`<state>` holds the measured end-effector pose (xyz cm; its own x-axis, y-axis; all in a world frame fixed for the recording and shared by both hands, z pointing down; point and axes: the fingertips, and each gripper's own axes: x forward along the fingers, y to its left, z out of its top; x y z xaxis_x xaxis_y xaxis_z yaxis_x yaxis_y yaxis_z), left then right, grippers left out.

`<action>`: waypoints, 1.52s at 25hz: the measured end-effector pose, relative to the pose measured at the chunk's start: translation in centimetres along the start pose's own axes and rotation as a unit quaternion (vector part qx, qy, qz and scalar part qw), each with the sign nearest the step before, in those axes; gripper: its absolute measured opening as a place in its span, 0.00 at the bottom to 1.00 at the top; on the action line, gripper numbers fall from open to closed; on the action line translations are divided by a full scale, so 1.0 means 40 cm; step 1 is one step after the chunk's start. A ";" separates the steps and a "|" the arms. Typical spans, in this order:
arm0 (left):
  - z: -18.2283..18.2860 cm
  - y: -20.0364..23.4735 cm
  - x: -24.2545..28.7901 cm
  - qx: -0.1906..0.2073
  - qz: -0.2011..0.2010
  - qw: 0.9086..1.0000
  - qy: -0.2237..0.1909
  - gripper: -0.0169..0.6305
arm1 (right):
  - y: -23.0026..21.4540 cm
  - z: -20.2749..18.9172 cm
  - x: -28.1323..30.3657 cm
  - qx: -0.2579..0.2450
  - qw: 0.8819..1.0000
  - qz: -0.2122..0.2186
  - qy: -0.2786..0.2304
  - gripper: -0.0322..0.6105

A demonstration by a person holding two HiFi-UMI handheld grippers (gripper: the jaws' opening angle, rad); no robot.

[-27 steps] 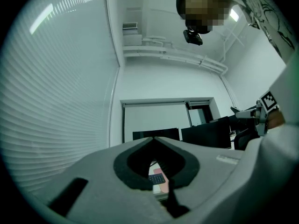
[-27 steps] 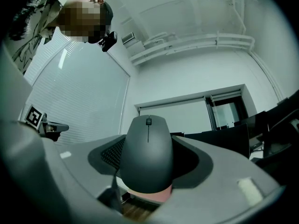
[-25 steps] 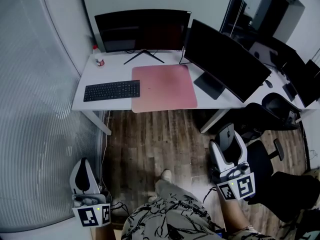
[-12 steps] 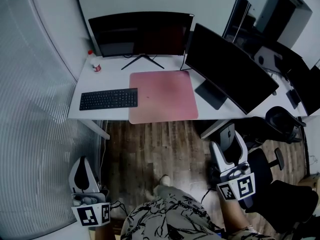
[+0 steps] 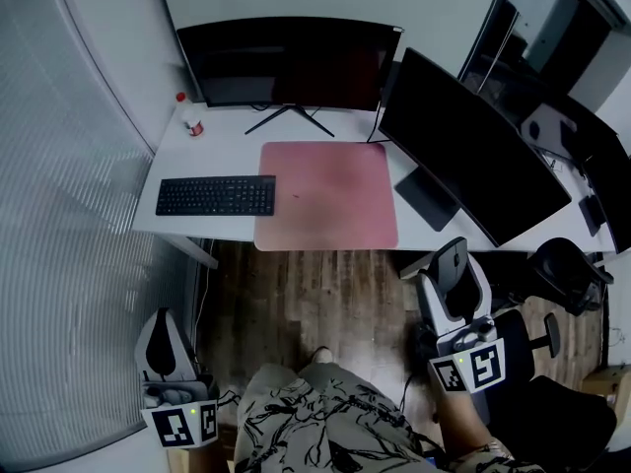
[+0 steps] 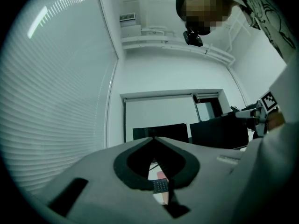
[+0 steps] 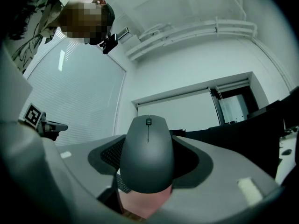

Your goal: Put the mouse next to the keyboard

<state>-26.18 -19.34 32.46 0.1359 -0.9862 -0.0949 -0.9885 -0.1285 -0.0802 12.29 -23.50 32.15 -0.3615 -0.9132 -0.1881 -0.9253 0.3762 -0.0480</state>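
The right gripper [image 5: 453, 254] holds a dark mouse [image 7: 148, 153] between its two jaws. The jaws stand wide apart and press on the sides of the mouse. The mouse is up in the air over the wooden floor [image 5: 315, 294]. It is in front of the white desk [image 5: 232, 136] and well apart from it.

The left gripper [image 5: 164, 318] has its jaws closed together, and there is nothing in them. It is low down, near the stripy wall [image 5: 69, 215].

A black keyboard [image 5: 216, 195] lies on the left part of the desk. A pink mat [image 5: 326, 195] lies just beside it on the right. Two dark screens [image 5: 286, 62] stand behind them, one at the back and one on the right. A small bottle [image 5: 193, 123] with a red top stands near the back left corner.
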 end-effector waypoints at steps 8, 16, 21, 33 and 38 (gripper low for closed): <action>-0.056 0.033 0.049 -0.009 0.010 1.000 0.021 0.02 | 0.010 -0.060 0.078 0.004 1.000 0.012 0.022 0.52; -0.091 0.095 0.164 -0.011 -0.008 1.000 0.023 0.02 | 0.029 -0.098 0.179 0.001 1.000 0.001 0.027 0.52; -0.090 0.136 0.241 -0.011 -0.021 1.000 0.019 0.02 | 0.035 -0.101 0.242 0.000 1.000 -0.012 0.025 0.52; -0.081 0.238 0.411 -0.016 -0.054 0.998 0.005 0.02 | 0.060 -0.092 0.382 -0.008 0.999 -0.044 0.015 0.52; -0.078 0.303 0.468 -0.019 -0.067 0.998 -0.004 0.02 | 0.098 -0.086 0.440 -0.015 0.998 -0.056 0.009 0.52</action>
<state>-35.81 -39.68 32.82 0.2670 -0.9592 -0.0931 -0.9633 -0.2628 -0.0556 1.90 -38.62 32.05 -0.2578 -0.9518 -0.1663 -0.9627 0.2676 -0.0388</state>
